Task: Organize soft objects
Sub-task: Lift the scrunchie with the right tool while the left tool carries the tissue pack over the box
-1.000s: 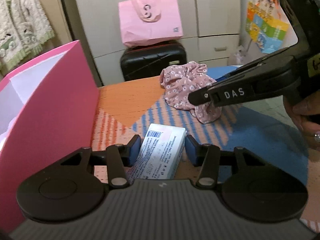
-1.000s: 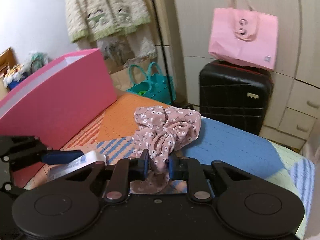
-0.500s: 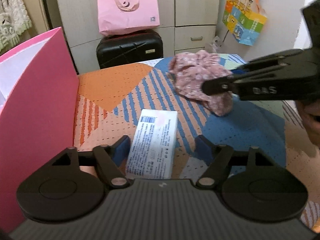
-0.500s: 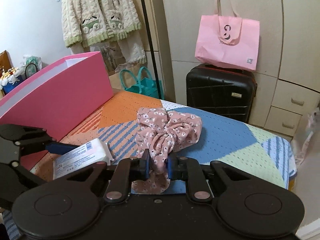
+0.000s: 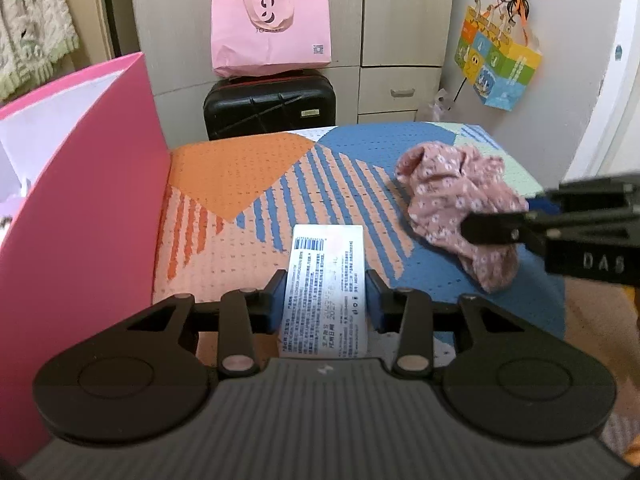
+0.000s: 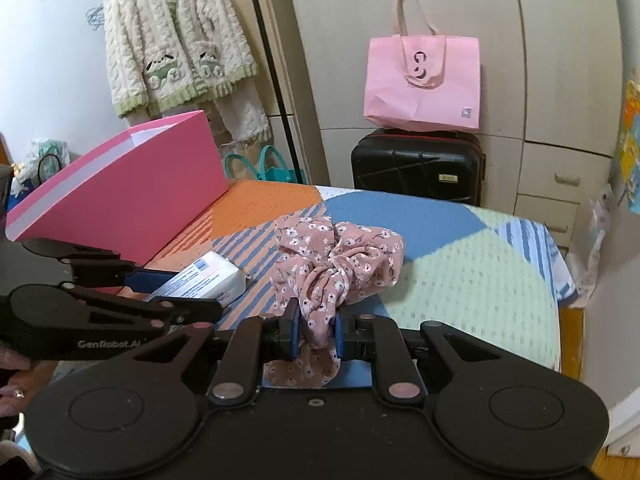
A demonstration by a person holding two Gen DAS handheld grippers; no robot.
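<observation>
A white tissue pack (image 5: 324,288) with a barcode label lies between the blue pads of my left gripper (image 5: 325,300), whose jaws are shut on it, holding it above the patterned cover; it also shows in the right wrist view (image 6: 208,280). My right gripper (image 6: 316,330) is shut on a bunched pink floral cloth (image 6: 336,264) and lifts it off the cover. In the left wrist view the cloth (image 5: 460,204) hangs from the right gripper's fingers (image 5: 492,230) at the right.
An open pink box (image 5: 84,208) stands along the left; it also shows in the right wrist view (image 6: 120,192). The colourful patterned cover (image 5: 248,172) spreads ahead. A black suitcase (image 6: 416,164) with a pink tote bag (image 6: 424,80) stands beyond the far edge.
Both grippers have risen and pulled back. The left closed on the tissue pack after being open around it. The cloth came up off the cover with the right gripper and moved right.
</observation>
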